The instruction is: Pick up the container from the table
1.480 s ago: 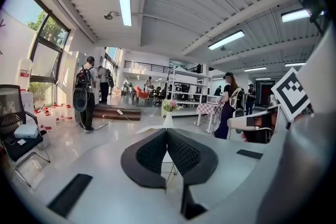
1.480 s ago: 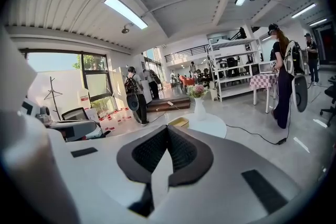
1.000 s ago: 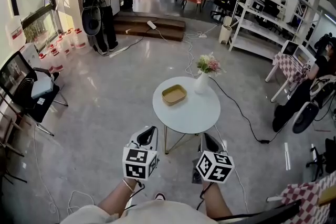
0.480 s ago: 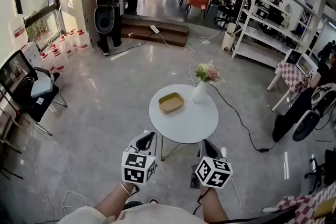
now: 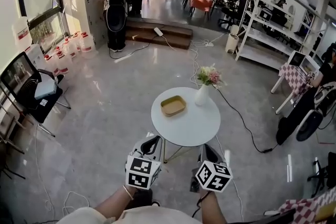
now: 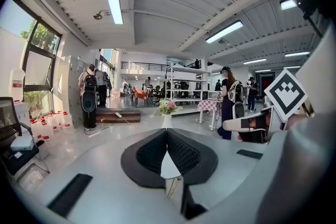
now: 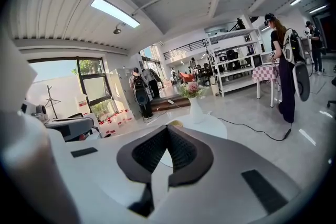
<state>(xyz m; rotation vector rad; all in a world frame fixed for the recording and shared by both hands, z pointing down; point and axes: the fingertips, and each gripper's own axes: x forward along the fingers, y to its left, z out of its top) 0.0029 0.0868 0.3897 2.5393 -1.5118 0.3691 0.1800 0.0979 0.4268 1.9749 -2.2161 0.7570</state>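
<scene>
A shallow tan container (image 5: 173,105) lies on the left part of a round white table (image 5: 191,128). A white vase with flowers (image 5: 202,94) stands just to its right. My left gripper (image 5: 150,145) hovers short of the table's near left edge, shut and with nothing in it. My right gripper (image 5: 208,153) hangs at the near right edge, also shut and holding nothing. In the right gripper view the container's rim (image 7: 176,124) peeks just above the closed fingertips, with the vase (image 7: 195,109) behind it. The left gripper view shows the vase (image 6: 167,120) straight past the closed jaws.
A black cable (image 5: 244,126) snakes over the floor right of the table. White shelving (image 5: 273,18) and a checkered table (image 5: 294,68) stand at the right. A chair with a monitor (image 5: 31,92) is at the left. People (image 5: 116,2) stand far behind.
Both grippers have drifted a little, staying shut and level with each other. The head view has swung, so the table and the people behind sit slightly differently in frame.
</scene>
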